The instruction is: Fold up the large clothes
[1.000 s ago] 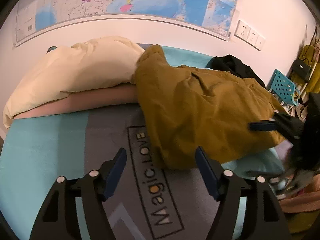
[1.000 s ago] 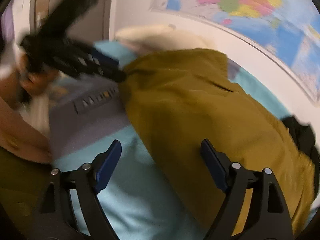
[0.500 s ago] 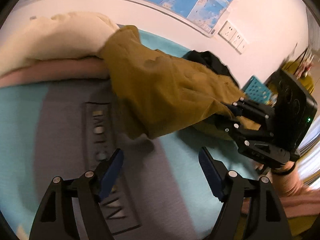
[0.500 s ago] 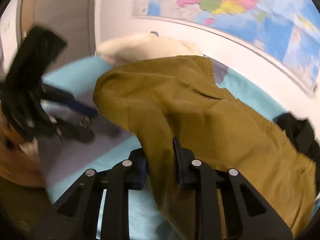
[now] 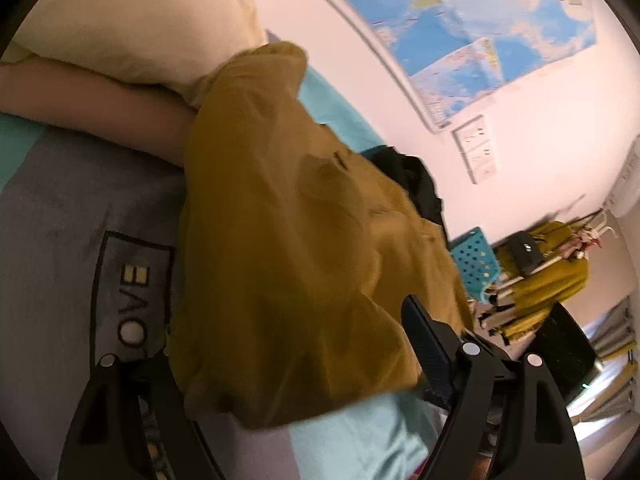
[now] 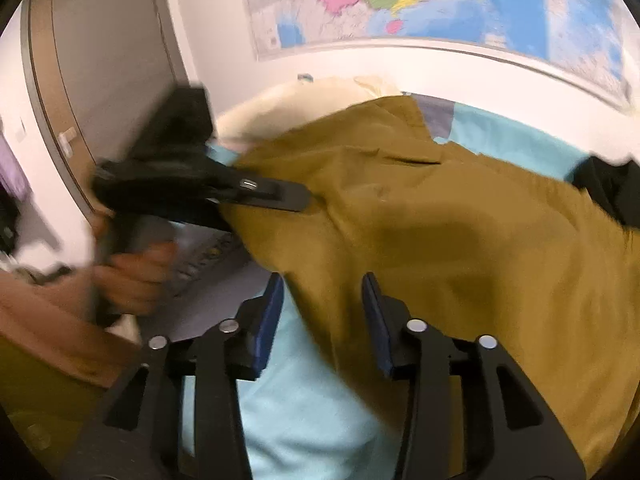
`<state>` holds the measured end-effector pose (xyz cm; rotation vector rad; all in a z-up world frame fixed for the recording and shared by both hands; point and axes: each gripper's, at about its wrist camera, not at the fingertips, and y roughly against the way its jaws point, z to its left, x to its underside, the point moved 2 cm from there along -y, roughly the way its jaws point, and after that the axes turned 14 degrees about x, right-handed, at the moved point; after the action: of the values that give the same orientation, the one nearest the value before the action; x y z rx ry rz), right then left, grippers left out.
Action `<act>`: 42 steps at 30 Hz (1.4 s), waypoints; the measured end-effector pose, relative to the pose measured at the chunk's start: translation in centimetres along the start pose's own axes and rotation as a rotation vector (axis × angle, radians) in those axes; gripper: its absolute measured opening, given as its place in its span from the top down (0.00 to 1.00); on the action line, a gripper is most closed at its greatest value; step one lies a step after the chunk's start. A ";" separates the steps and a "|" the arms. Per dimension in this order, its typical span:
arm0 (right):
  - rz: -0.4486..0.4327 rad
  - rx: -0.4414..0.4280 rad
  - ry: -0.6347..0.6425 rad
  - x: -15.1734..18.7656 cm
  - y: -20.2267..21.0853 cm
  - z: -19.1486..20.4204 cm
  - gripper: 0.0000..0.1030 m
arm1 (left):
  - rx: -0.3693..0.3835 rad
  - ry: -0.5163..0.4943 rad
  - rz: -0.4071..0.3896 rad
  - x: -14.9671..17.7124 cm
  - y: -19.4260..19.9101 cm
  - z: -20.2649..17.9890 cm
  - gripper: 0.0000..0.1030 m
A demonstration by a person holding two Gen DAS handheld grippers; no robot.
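A large mustard-brown garment [image 5: 288, 248] lies crumpled on the bed; it also shows in the right wrist view [image 6: 460, 240]. My left gripper [image 5: 288, 352] is open, its fingers either side of the garment's near edge, with the left finger partly hidden by the cloth. In the right wrist view the left gripper's fingertips [image 6: 288, 196] lie against the cloth. My right gripper [image 6: 322, 312] is open, with the garment's near edge lying between its blue pads [image 6: 272, 312].
The bed has a teal and grey cover [image 5: 72, 216] with lettering. A cream pillow [image 5: 132, 20] on a pink one lies at its head. A black garment [image 5: 416, 184] lies beyond. A wall map [image 6: 440, 4], a blue crate [image 5: 476, 260] and hanging clothes [image 5: 548, 280] are around.
My right gripper was open, shut on the garment's edge, and is open again. My left gripper has moved in so the garment's corner lies between its fingers.
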<state>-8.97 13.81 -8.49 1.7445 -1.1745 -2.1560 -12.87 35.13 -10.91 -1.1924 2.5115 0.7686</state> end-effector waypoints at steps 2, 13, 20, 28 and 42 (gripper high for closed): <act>0.001 -0.031 -0.081 0.9 1.7 -1.5 0.51 | -0.024 -0.023 0.006 -0.1 -0.3 -0.2 0.25; 0.047 0.060 -0.797 13.3 10.8 -13.4 0.30 | -0.181 -0.137 0.050 -0.6 -2.5 -1.3 0.51; -0.012 0.159 -0.941 14.2 10.7 -16.2 0.30 | -0.217 -0.169 0.078 -0.7 -3.3 -1.3 0.39; -0.053 0.295 -0.984 13.3 9.4 -16.9 0.23 | -0.233 -0.209 0.089 -0.3 -4.0 -1.7 0.25; -0.109 0.434 -1.039 10.7 7.3 -17.9 0.12 | -0.270 -0.250 0.099 -0.4 -5.0 -2.1 0.21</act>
<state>0.68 -5.66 -12.68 0.6635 -1.8655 -3.1677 -8.72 31.60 -10.78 -0.9809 2.3264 1.2327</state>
